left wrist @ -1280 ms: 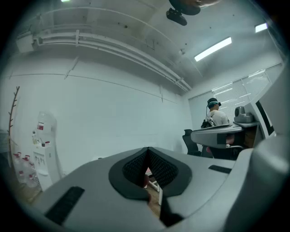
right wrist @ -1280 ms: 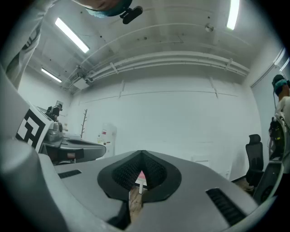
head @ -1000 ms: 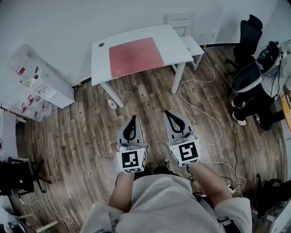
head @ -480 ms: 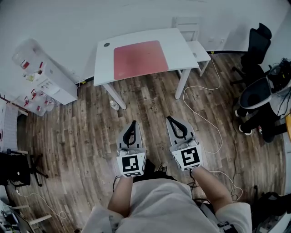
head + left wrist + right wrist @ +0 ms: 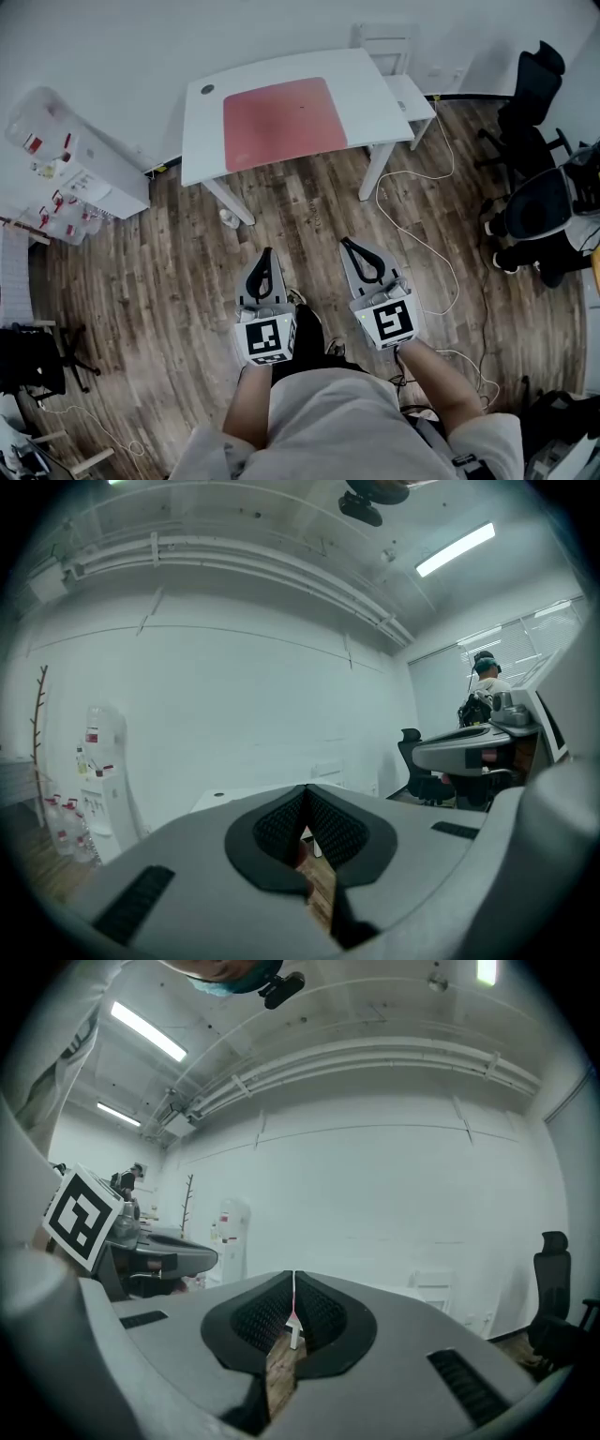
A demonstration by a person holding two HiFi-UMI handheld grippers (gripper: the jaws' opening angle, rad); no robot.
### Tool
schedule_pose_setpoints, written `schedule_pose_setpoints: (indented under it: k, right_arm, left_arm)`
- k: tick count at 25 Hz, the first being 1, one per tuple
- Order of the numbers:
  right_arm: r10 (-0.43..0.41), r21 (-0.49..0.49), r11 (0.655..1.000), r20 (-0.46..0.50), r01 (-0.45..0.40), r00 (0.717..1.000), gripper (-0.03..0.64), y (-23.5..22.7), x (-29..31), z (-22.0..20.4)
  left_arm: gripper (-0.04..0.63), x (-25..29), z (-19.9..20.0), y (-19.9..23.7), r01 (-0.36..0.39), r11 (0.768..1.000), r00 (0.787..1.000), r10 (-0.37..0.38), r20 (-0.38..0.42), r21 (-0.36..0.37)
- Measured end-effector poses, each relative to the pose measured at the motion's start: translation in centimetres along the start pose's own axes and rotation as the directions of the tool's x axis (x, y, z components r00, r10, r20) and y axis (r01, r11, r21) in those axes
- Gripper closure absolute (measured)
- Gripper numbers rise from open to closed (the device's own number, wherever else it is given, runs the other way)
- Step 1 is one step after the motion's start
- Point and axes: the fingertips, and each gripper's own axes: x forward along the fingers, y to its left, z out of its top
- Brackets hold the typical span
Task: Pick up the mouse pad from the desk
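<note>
A flat red mouse pad (image 5: 284, 110) lies on the white desk (image 5: 375, 89) against the far wall in the head view. Well short of the desk, over the wooden floor, I hold my left gripper (image 5: 265, 253) and my right gripper (image 5: 349, 243) side by side, both pointing toward it. Each pair of jaws is shut with nothing between them. In the left gripper view the left gripper (image 5: 305, 789) shows its tips meeting in front of the desk's edge (image 5: 225, 797). The right gripper (image 5: 293, 1276) shows the same, with a thin red strip of the pad (image 5: 294, 1314) past its tips.
A white chair (image 5: 403, 82) stands at the desk's right end, and black office chairs (image 5: 532, 103) sit further right. A white cable (image 5: 422, 234) snakes over the floor on the right. A water dispenser (image 5: 80, 169) stands at left. A person (image 5: 483, 682) sits at another desk.
Both grippers have come a little nearer the desk, which now looks larger in the head view. Their jaws have stayed shut.
</note>
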Motion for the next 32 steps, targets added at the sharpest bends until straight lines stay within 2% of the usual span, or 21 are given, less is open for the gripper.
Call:
schedule_pose_setpoints:
  k: [11,22,24,27,32]
  right_arm:
    - [-0.012,-0.002,1.0,-0.029,0.012,1.0,0.577,-3.1,11.0,0.6]
    - [-0.038,-0.051,0.998,-0.075,0.035,0.996,0.577,-4.9,18.1,0.3]
    - [-0.05,-0.059,0.997,-0.09,0.045,0.995,0.577,-5.5,18.7,-0.1]
    - [-0.061,-0.096,0.994,-0.126,0.049,0.99,0.577,-6.1,19.1,-0.9]
    - [-0.074,-0.142,0.989,-0.179,0.048,0.981,0.577,-8.2,19.6,-3.0]
  left_arm:
    - [0.585,9.2,-1.1,5.8,0.032,0.999,0.999,-0.033,-0.041,-0.019]
    - [0.584,15.4,-2.3,9.3,0.124,0.992,0.99,-0.125,-0.059,-0.015]
    - [0.584,16.3,-3.0,9.9,0.13,0.991,0.988,-0.132,-0.086,-0.023]
    - [0.585,17.2,-4.0,10.7,0.131,0.989,0.983,-0.14,-0.123,-0.074]
    - [0.585,18.1,-6.6,11.3,0.152,0.988,0.969,-0.154,-0.194,-0.03]
